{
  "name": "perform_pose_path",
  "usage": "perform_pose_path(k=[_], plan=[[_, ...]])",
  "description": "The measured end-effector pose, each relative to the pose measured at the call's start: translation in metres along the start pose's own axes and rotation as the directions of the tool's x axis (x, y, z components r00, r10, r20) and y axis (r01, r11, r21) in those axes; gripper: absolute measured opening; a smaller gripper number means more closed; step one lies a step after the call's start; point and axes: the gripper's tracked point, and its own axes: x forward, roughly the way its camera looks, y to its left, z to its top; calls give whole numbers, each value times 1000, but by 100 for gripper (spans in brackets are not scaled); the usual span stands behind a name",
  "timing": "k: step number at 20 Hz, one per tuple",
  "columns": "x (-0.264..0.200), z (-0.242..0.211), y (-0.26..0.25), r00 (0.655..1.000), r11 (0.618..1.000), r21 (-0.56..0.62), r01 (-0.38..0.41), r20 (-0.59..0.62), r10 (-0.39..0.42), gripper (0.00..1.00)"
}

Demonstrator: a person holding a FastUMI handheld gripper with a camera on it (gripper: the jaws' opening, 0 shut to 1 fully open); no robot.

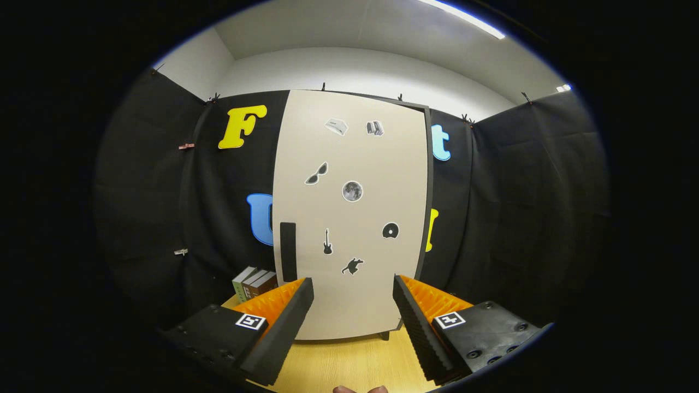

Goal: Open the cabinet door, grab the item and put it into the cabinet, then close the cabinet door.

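A tall beige cabinet door (355, 164) stands shut on the wooden table (349, 365), just ahead of my fingers. It carries several small stickers and a dark upright handle (288, 251) near its left edge. Three books (254, 284) stand to the left of the cabinet, beyond my left finger, partly hidden by it. My gripper (353, 289) is open, with its fingers wide apart and nothing between them. The left fingertip sits just right of and below the handle, apart from it.
Black cloth walls close in the booth on the left, right and behind the cabinet. A person's fingertips (360, 389) show at the near table edge. The cabinet's dark side edge (427, 191) runs along the door's right.
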Motion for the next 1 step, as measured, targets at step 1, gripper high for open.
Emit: perform_pose_path(k=[1], plan=[[0,0,1,1000,1000,2,-1,-1,1,96]])
